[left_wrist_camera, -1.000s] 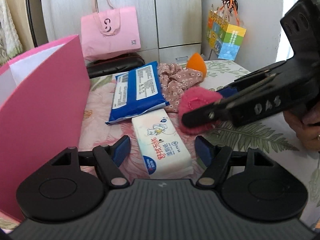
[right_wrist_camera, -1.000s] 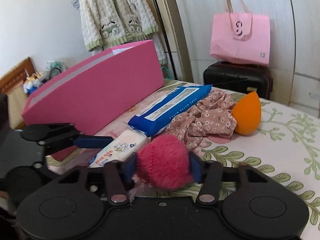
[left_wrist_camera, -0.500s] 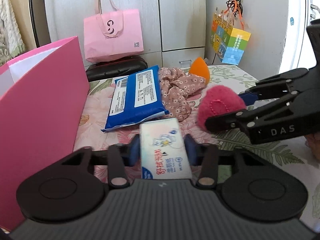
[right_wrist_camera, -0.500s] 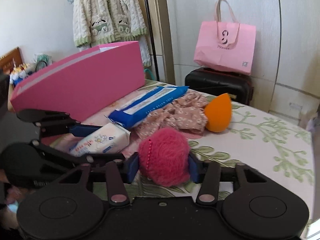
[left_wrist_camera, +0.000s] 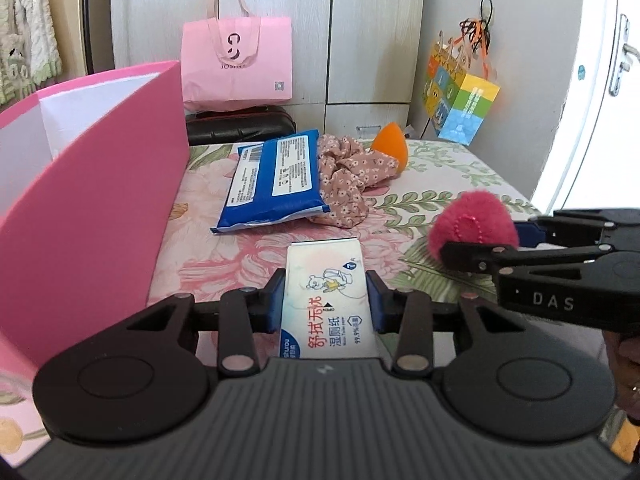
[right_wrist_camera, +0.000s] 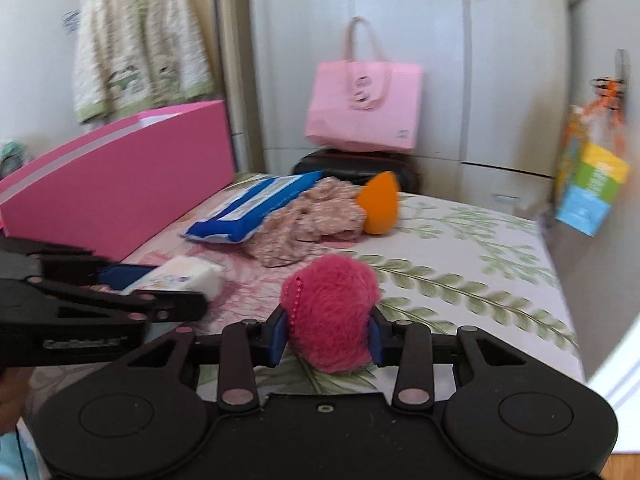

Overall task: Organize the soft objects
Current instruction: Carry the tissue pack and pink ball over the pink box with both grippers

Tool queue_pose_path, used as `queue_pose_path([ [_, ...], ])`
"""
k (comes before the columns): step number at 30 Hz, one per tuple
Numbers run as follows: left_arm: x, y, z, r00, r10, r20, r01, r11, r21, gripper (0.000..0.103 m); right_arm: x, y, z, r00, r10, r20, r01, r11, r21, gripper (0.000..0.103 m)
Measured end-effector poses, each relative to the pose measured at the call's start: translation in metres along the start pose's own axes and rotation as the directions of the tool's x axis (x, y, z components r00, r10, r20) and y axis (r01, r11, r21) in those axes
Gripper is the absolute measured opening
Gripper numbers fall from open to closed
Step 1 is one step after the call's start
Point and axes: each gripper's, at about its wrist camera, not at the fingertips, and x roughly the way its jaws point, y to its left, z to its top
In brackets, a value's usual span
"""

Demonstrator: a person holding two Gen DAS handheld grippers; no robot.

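My left gripper is shut on a white wet-wipe pack and holds it above the floral table; it also shows in the right wrist view. My right gripper is shut on a fluffy magenta pom-pom, which shows at the right in the left wrist view. A blue wipe pack, a floral pink scrunchie and an orange sponge lie further back. An open pink box stands at the left.
A pink tote bag sits on a black case behind the table by the cupboards. A colourful paper bag hangs on the right wall. A knitted cardigan hangs at the left.
My left gripper closed on the white wipe pack and lifted it. My right gripper, holding the pom-pom, rose and drew back to the right.
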Motion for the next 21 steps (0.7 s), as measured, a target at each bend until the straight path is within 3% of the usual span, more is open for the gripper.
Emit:
queue_pose_path([
  [9, -0.039, 0.003, -0.006, 0.998, -0.056, 0.033, 0.057, 0.998, -0.014, 0.039, -0.036, 0.001, -0.022, 0.999, -0.052, 0.010, 0.050, 0.991, 0.125, 0.044],
  [16, -0.059, 0.010, -0.021, 0.995, -0.104, 0.005, 0.104, 0.994, -0.037, 0.039, -0.056, 0.028, -0.031, 0.999, -0.049, 0.017, 0.047, 0.994, 0.101, 0.044],
  [21, -0.075, 0.019, -0.030, 0.994, -0.110, 0.004, 0.110, 0.993, -0.054, 0.039, -0.068, 0.050, -0.033, 1.000, -0.003, 0.022, 0.002, 0.998, 0.066, 0.044],
])
